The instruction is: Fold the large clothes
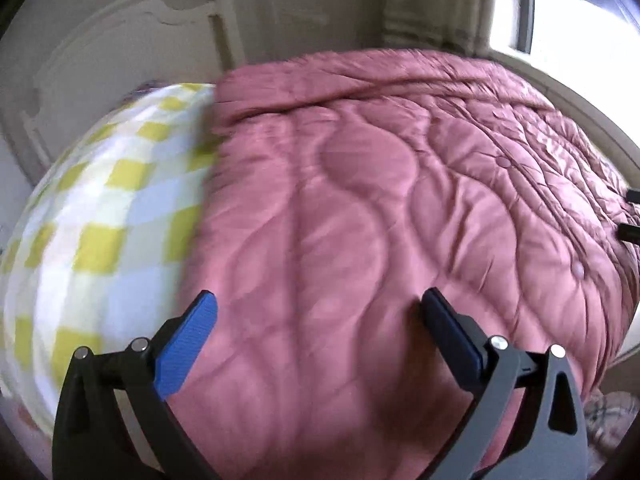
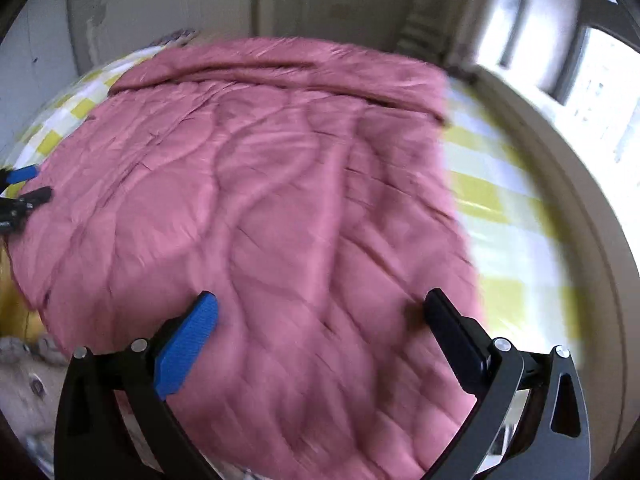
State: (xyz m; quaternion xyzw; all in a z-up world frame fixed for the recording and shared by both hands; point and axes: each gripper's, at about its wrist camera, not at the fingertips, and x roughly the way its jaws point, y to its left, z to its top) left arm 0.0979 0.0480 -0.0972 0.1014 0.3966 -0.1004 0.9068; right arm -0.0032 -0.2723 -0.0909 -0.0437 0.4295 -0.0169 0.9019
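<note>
A large pink quilted garment (image 1: 380, 208) lies spread flat on a bed with a yellow and white checked sheet (image 1: 104, 216). My left gripper (image 1: 320, 312) is open above its near left part, holding nothing. The garment also fills the right wrist view (image 2: 260, 208), with the sheet (image 2: 504, 208) bare to its right. My right gripper (image 2: 320, 312) is open above the garment's near right part, holding nothing. The left gripper's fingertips (image 2: 24, 176) show at the left edge of the right wrist view, and the right gripper's tips (image 1: 630, 216) at the right edge of the left wrist view.
A white headboard (image 1: 120, 40) and wall stand behind the bed. A bright window (image 2: 592, 80) is at the far right. A beige garment (image 2: 24, 384) and something yellow (image 2: 8, 304) lie at the bed's near left corner.
</note>
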